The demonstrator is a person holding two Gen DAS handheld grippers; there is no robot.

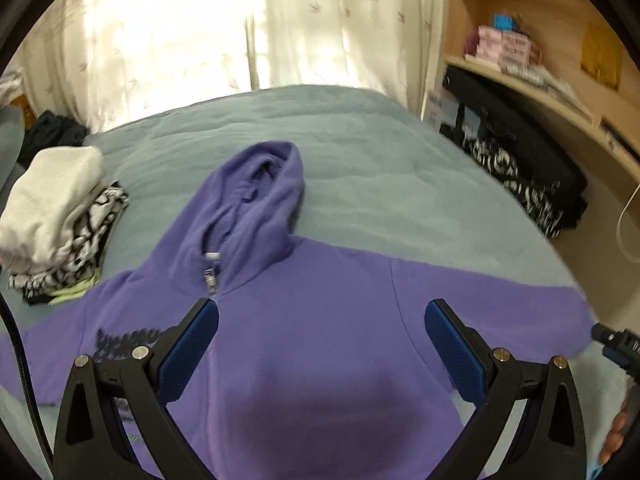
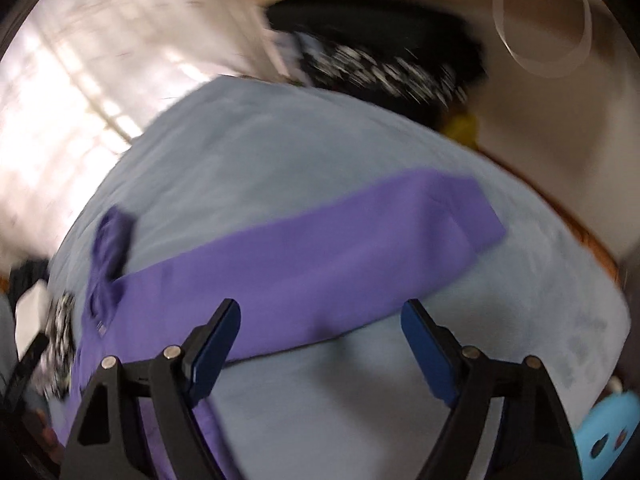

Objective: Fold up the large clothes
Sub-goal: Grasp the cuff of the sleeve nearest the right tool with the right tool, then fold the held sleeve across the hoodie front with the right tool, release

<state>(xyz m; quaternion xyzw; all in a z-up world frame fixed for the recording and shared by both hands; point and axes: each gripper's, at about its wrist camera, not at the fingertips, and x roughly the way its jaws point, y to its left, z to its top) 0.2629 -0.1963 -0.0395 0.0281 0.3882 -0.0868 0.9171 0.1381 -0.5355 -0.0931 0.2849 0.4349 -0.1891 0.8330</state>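
Bed: wide bed (image 1: 360, 152) under a pale blue-grey quilted blanket, soft and lightly rumpled; it fills the middle of both views.
Hoodie: purple zip-front hoodie (image 1: 320, 320) spread flat, front up, on the near part of the bed; hood (image 1: 256, 184) laid out toward the curtain, zipper pull (image 1: 209, 278) at the neck, dark print on the chest at left.
Sleeve: one sleeve (image 2: 340, 240) stretched straight out across the blanket toward the bed's edge, cuff flat; right view is motion-blurred.
Folded stack: pile of clothes (image 1: 60, 216) at the left of the bed, off-white garment on top of black-and-white patterned ones, just beside the hoodie's other sleeve.
Window side: pale patterned curtain (image 1: 224, 20) behind the bed, strongly backlit.
Shelving: light wooden shelves (image 1: 532, 40) to the right, holding boxes and papers; dark bags and a black-and-white patterned item (image 1: 512, 176) sit beside the bed beneath them.
Left gripper: left gripper (image 1: 322, 316) above the hoodie's chest, fingers spread wide, nothing between the blue pads.
Right gripper: right gripper (image 2: 320, 320) over the sleeve's lower edge and bare blanket, fingers apart, holding nothing; its tip also shows at the left view's right edge.
Person: fingertips of a hand (image 1: 616, 436) at the lower right rim of the left view.
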